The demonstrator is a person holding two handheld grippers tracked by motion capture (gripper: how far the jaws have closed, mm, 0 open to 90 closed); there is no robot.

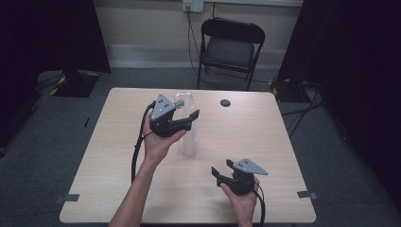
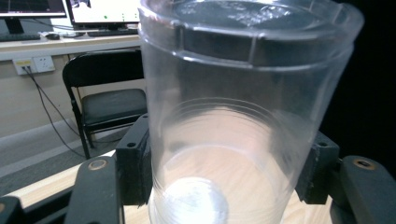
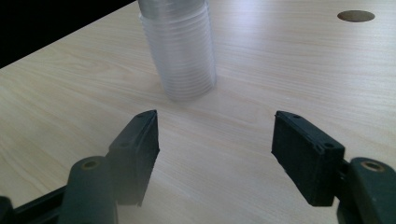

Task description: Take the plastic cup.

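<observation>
Your left gripper point(image 1: 188, 115) jaws clamp the top cup point(image 2: 243, 93) of the stack point(image 3: 180, 51); the right gripper point(image 3: 215, 149) is spread, empty. Lift straight, gently, lest thin plastic buckle.

Clear glossy plastic cups point(image 2: 243, 116) — (matt wood table point(image 1: 265, 137))

black folding chair point(image 1: 230, 47), wall socket point(image 1: 193, 5), monitors point(image 2: 105, 9)
</observation>
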